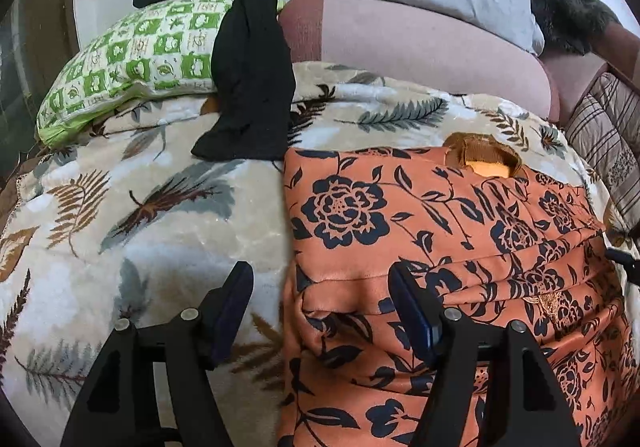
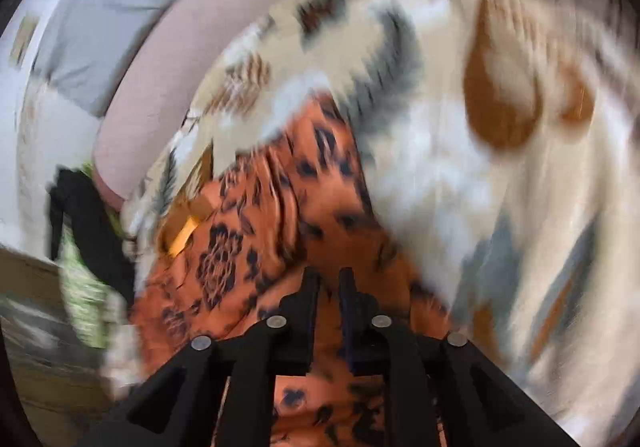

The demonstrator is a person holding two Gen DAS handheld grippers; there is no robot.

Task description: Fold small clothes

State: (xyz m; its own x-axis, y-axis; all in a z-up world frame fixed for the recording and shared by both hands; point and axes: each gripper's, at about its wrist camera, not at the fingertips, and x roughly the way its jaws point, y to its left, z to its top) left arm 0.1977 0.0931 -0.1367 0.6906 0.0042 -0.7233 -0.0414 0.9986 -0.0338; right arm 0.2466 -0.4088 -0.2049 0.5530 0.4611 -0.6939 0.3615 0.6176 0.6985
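Left wrist view: left tongs (image 1: 320, 311) open, straddling the garment's (image 1: 440, 231) left edge on the bed (image 1: 140, 215). Right tongs (image 2: 329, 279) nearly closed over its cloth; grip unclear.

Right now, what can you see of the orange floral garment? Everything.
The orange floral garment is soft cloth printed with dark roses and leaves, with a brown ribbed collar. It lies partly folded, in layered creases, on the leaf-print blanket. The left gripper straddles its left edge, open. The right gripper looks nearly closed over it; blur hides contact.
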